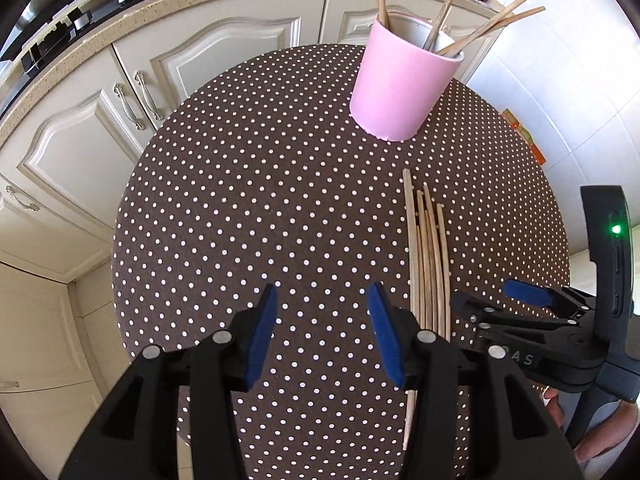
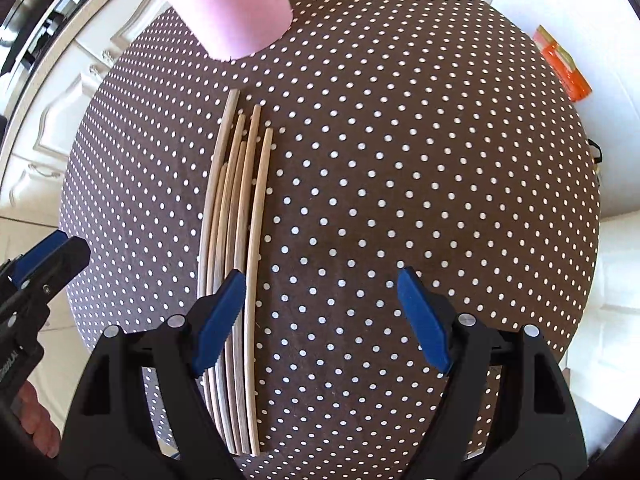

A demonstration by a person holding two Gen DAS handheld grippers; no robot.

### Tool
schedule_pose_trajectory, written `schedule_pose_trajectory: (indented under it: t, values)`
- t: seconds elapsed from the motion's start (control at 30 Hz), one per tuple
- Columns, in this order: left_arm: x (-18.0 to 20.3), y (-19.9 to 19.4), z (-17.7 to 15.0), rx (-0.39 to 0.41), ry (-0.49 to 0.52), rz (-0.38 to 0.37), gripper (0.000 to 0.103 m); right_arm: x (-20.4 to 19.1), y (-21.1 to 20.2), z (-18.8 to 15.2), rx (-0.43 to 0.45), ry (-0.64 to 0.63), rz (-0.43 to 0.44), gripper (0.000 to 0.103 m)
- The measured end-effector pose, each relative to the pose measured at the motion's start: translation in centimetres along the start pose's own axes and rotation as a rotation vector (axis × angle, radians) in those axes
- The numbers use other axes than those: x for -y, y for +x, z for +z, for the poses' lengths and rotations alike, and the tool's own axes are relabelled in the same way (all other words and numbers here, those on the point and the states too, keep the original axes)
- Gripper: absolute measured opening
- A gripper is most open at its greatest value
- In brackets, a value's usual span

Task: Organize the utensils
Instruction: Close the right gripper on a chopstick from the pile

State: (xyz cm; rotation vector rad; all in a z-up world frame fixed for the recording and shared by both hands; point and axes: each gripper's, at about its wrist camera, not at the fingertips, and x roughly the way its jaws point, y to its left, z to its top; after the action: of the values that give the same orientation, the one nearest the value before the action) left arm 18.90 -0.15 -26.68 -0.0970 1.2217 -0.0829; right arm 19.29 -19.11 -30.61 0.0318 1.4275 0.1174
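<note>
Right wrist view: my right gripper (image 2: 320, 320) hangs open (nothing between its pads) with the chopsticks (image 2: 236, 264) just left, running near-to-far; my left gripper (image 1: 324, 328), also open, sits farther off.

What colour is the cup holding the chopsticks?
Pink outside, white inside. The cup shows best in the left wrist view, with chopsticks standing in it.

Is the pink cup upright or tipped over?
Upright. The pink cup stands on its base on the dotted table, open rim upward, with chopsticks sticking out of its top.
</note>
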Motion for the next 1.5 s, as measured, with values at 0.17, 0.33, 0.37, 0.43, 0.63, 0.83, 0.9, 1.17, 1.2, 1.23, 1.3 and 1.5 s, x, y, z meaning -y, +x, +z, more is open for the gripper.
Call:
schedule_pose_trajectory:
  t: [0.17,0.33,0.37,0.43,0.63,0.83,0.9,1.17,1.2,1.23,1.3,1.5]
  values:
    - [0.0,0.3,-0.3,-0.020,-0.020,-0.001,0.047,-1.2,1.4,0.1,-0.006,-0.031,-0.023,0.077]
    - [0.0,0.5,-0.6,-0.041,-0.037,0.003,0.047,-2.5,2.1,1.0,-0.014,-0.093,-0.073,0.077]
    - [-0.1,0.5,-0.6,-0.043,-0.040,0.004,0.047,-3.1,2.4,1.1,-0.023,-0.108,-0.092,0.077]
    - [0.0,0.5,-0.6,-0.047,-0.044,0.007,0.047,-3.9,2.7,1.2,-0.021,-0.130,-0.108,0.075]
    - [0.4,0.6,-0.9,-0.064,-0.051,0.011,0.047,-6.1,2.2,1.1,0.018,-0.221,-0.070,0.022]
    - [1.6,1.3,-1.1,-0.097,-0.037,-0.011,0.047,-4.1,2.2,1.7,0.024,-0.164,0.053,0.008]
    - [2.2,1.7,-1.2,-0.113,-0.026,-0.016,0.047,-3.1,2.3,1.9,0.023,-0.130,0.105,0.006]
    - [5.0,3.5,-0.9,-0.159,0.012,-0.024,0.047,-1.9,2.7,2.4,0.022,-0.095,0.203,0.006]
    - [5.3,3.8,-0.8,-0.167,0.014,-0.024,0.047,-0.6,2.3,2.3,0.020,-0.095,0.209,0.006]
    - [5.6,4.1,-0.7,-0.173,0.019,-0.017,0.047,0.2,1.9,2.5,0.017,-0.093,0.217,0.006]
    - [6.0,4.7,-0.2,-0.185,0.027,0.004,0.047,2.0,1.7,2.8,0.010,-0.083,0.234,0.006]
    - [6.9,6.2,1.3,-0.207,0.032,0.027,0.049,5.2,0.7,2.9,0.009,-0.071,0.258,0.006]
